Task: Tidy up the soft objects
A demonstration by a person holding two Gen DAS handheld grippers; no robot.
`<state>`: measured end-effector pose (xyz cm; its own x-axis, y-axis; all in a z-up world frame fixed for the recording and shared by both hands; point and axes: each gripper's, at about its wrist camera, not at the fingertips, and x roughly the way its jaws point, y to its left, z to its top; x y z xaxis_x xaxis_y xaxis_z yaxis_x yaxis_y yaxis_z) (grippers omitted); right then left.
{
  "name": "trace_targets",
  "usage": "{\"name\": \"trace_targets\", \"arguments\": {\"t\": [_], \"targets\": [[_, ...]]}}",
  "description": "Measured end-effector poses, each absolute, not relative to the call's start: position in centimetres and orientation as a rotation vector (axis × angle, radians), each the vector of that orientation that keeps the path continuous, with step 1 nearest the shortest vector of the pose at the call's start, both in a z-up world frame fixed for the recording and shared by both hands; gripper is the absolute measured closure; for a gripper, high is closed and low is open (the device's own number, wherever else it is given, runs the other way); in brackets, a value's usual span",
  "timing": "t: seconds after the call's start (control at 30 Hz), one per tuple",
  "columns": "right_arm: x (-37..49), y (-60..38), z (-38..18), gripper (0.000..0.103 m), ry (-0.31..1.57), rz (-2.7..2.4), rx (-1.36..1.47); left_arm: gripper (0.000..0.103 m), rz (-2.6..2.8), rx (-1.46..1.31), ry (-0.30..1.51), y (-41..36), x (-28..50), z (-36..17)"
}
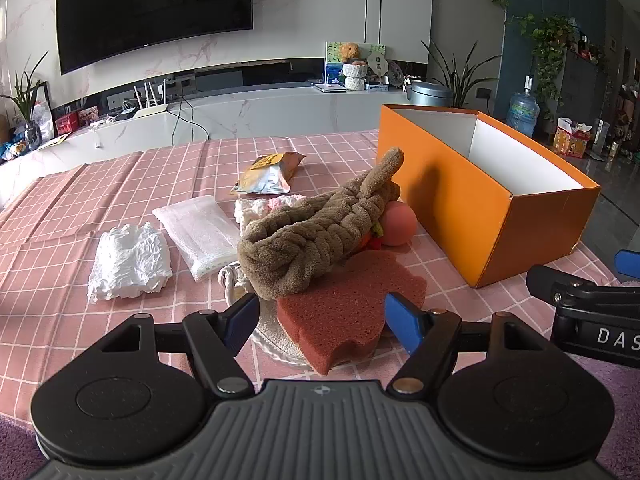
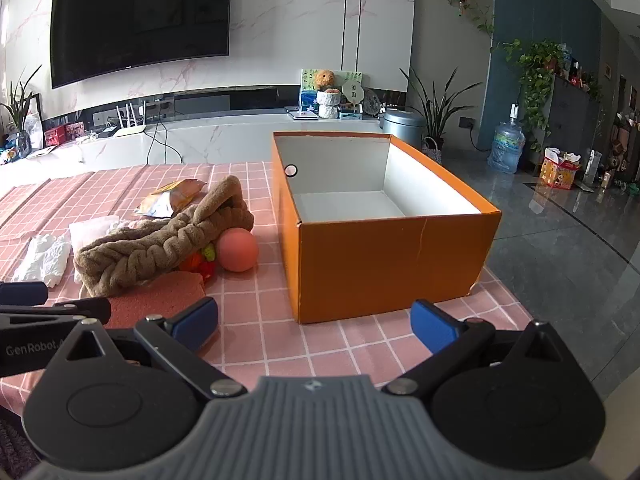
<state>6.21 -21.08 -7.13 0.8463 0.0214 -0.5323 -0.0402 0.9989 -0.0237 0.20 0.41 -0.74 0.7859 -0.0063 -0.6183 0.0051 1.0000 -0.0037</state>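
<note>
1. Living room setup: big TV (image 1: 154, 8) on the marble wall, and my table with the pink checked cloth (image 1: 60, 208) out front.
2. Orange box (image 2: 384, 264) sits on the right side of the cloth, open top, looks bare inside. That's where I figure the soft stuff goes.
3. Brown braided knit thing (image 1: 316, 232) is draped over the pile just left of the box, partly lying on the reddish sponge (image 1: 344, 312).
4. Sponge is right in front of my left gripper (image 1: 324, 320), whose jaws are spread wide on either side of it and not pinching anything yet.
5. My right gripper (image 2: 316, 320) is also spread wide with nothing in it, hanging over the cloth near the box's front corner.
6. White crumpled cloth (image 1: 128, 262) and a white mesh pouch (image 1: 196, 236) lie to the left, a snack packet (image 1: 268, 174) further back.
7. Peach ball (image 1: 398, 224) is tucked against the knit, near the box.
8. Risk as I see it: grab the sponge and the knit drags along or the ball rolls off, since they're stacked and touching.
</note>
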Motion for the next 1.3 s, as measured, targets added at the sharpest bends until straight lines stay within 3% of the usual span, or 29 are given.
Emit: {"name": "trace_targets", "arguments": {"t": [1.3], "targets": [[6.12, -20.95, -7.26, 0.002, 0.573, 0.039, -0.042, 0.018, -0.004, -0.004, 0.666, 0.30, -0.03, -0.53]]}}
